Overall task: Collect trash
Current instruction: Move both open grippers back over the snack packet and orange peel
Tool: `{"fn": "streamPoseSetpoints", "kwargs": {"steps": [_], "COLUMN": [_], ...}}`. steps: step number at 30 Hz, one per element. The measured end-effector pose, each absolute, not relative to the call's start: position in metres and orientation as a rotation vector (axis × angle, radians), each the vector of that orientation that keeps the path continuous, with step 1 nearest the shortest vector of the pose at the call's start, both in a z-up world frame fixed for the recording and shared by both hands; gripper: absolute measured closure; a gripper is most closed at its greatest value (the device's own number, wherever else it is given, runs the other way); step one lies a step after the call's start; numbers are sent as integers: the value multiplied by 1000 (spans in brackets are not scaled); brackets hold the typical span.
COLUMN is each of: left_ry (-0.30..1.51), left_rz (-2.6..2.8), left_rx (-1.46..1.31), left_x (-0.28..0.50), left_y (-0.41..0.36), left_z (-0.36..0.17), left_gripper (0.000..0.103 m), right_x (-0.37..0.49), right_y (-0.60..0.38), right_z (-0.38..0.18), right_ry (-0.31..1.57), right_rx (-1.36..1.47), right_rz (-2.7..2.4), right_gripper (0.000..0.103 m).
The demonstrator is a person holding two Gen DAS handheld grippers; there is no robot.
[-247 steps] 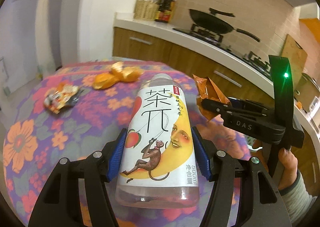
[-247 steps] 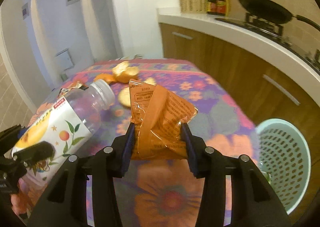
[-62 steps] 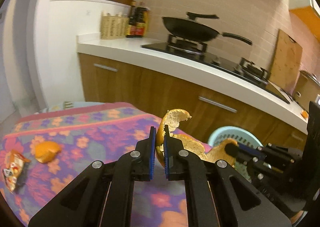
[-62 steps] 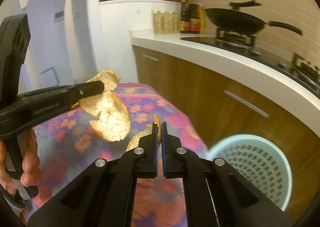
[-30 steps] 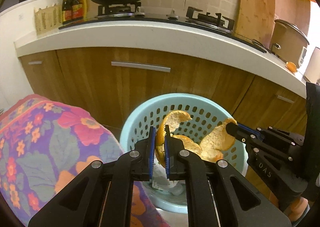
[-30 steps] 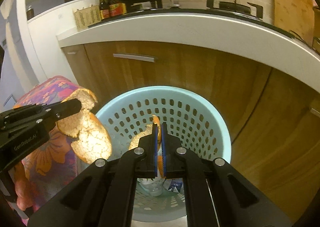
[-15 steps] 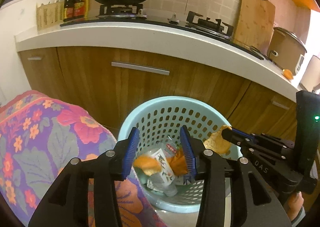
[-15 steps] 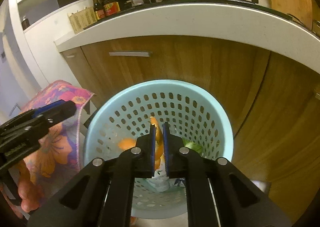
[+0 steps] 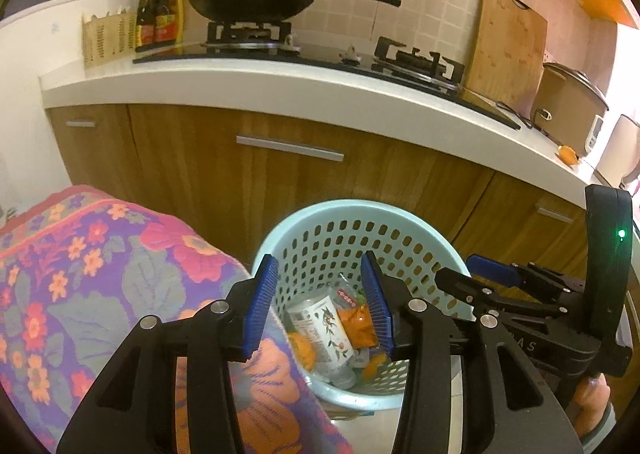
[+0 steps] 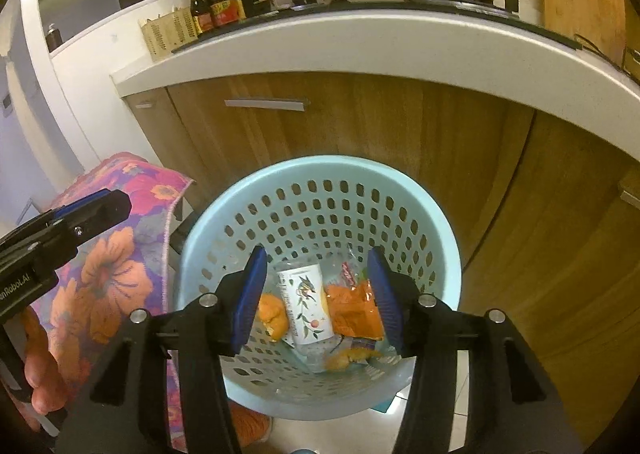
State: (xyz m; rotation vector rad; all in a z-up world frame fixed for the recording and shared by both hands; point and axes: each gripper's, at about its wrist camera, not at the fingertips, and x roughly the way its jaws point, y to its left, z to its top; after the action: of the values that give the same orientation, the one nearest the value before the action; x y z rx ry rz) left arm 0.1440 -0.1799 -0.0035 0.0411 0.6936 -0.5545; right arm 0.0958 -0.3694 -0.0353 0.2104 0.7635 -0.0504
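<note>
Trash fills the bottom of the pale blue basket (image 10: 320,182), and both tools hang above it with nothing in them. The right gripper (image 10: 318,290) is over the basket's mouth; its jaws are opening, about half spread, and only air lies between the blue pads. A second ago they were pinched on a strip of orange peel, which now lies among the rubbish below. The left gripper (image 9: 320,302), also about half open and empty, hangs over the basket rim nearest the table; it let its larger peel go half a second ago.

So both pieces of this load have been delivered, and I judge this drop finished. The hands are free to go back for more.

Inside the basket, the bottle (image 10: 306,304) lies on its side between the others, its long axis running from the near wall toward the far wall; its base looks to be toward the far side, though its neck is hard to make out. An orange peel (image 10: 274,316) sits just beside it on the table side, the orange wrapper (image 10: 356,310) touches its other side, and a second peel (image 10: 348,358) lies toward the near wall.

The basket stands on the floor between the corner of the flowered tablecloth (image 9: 100,278) and the wooden cabinets below the counter (image 9: 320,90). No rubbish shows on the visible part of the cloth.
</note>
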Motion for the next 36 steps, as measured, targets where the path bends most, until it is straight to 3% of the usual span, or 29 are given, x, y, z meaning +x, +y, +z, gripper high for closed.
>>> {"fn": "streamPoseSetpoints", "kwargs": {"steps": [6, 21, 36], "left_ry": [642, 531, 520], "left_rz": [-511, -315, 32], "left_rx": [0, -146, -147], "left_x": [133, 111, 100], "left_y": [-148, -8, 143], "left_z": [13, 51, 52], "left_gripper": [61, 41, 38], "right_x": [90, 112, 146], "right_y": [-349, -199, -42], "right_z": [-11, 49, 48], "right_ry": [708, 582, 591], "right_rx": [172, 20, -168], "right_rz": [-43, 209, 403], "right_gripper": [54, 55, 55]}}
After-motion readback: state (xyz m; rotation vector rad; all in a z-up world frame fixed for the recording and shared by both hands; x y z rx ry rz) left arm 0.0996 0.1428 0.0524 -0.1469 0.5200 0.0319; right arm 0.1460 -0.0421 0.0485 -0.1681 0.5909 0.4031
